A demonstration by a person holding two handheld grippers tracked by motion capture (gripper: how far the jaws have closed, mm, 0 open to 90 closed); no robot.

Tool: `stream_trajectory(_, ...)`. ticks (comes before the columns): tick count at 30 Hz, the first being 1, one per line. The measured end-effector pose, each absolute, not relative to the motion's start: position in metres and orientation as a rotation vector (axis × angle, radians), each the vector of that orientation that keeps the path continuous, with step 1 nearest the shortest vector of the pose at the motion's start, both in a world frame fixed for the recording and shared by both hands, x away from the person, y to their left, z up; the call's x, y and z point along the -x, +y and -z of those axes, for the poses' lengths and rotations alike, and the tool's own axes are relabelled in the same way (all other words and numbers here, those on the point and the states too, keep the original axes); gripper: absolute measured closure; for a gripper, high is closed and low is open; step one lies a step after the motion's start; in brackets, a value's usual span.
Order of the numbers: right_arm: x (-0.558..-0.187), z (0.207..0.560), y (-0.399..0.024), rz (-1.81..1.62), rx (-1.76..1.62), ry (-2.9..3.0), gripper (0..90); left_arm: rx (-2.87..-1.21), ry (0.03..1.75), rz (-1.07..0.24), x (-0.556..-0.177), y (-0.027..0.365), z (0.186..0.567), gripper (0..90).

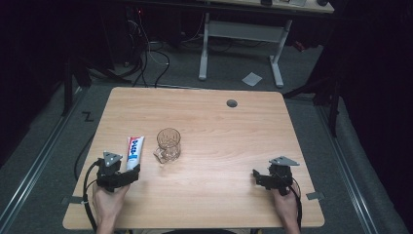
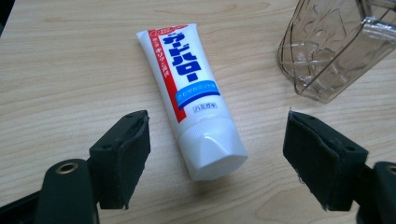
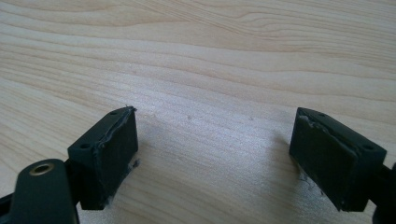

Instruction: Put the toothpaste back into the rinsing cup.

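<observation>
At eight o'clock on the table (image 1: pixel 219 141), the left gripper (image 2: pixel 215 163) stood spread around a toothpaste tube (image 2: pixel 194 100); at four o'clock the right gripper (image 3: pixel 215 158) stood spread over bare wood.

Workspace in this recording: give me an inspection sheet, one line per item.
Surface: light wooden table, grey round plug near the far edge.
Job's things: toothpaste tube lying flat, cap toward the left gripper; clear glass mug upright beside it, apart.
Clutter: nothing seen.
Grippers: left gripper open, the tube's cap between its jaws, untouched; right gripper open over bare wood.
Cables: black cable trailing from the left gripper.
Surroundings: white desk frame, floor cables, dark room.
</observation>
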State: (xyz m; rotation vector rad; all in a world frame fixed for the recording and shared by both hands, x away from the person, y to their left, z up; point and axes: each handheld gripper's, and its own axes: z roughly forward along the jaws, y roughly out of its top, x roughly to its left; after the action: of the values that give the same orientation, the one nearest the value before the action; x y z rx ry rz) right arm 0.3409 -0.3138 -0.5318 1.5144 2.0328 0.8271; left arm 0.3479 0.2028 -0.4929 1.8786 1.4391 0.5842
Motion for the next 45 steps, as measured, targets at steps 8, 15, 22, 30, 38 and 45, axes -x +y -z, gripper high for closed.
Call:
stream_trajectory(8,-0.341,0.532,-0.314,-0.828,-1.517,2.032,15.2,-1.896,1.432,-0.581,-0.357,0.201,0.487,23.8)
stream_trajectory(15,-0.341,0.532,-0.314,-0.827,-1.514,2.033,15.1,-1.914,1.424,-0.58,-0.367,0.2,0.482,24.6)
stream_trajectory(22,-0.341,0.532,-0.314,-0.828,-1.514,2.033,15.2,-1.926,1.433,-0.58,-0.375,0.2,0.478,24.3)
stream_trajectory(30,-0.341,0.532,-0.314,-0.828,-1.515,2.033,15.2,-1.935,1.448,-0.575,-0.386,0.201,0.476,23.9)
stream_trajectory(38,-0.341,0.532,-0.314,-0.827,-1.515,2.033,15.2,-1.947,1.469,-0.583,-0.396,0.203,0.471,22.5)
stream_trajectory(45,-0.341,0.532,-0.314,-0.826,-1.514,2.033,15.2,-1.948,1.487,-0.576,-0.407,0.203,0.467,21.6)
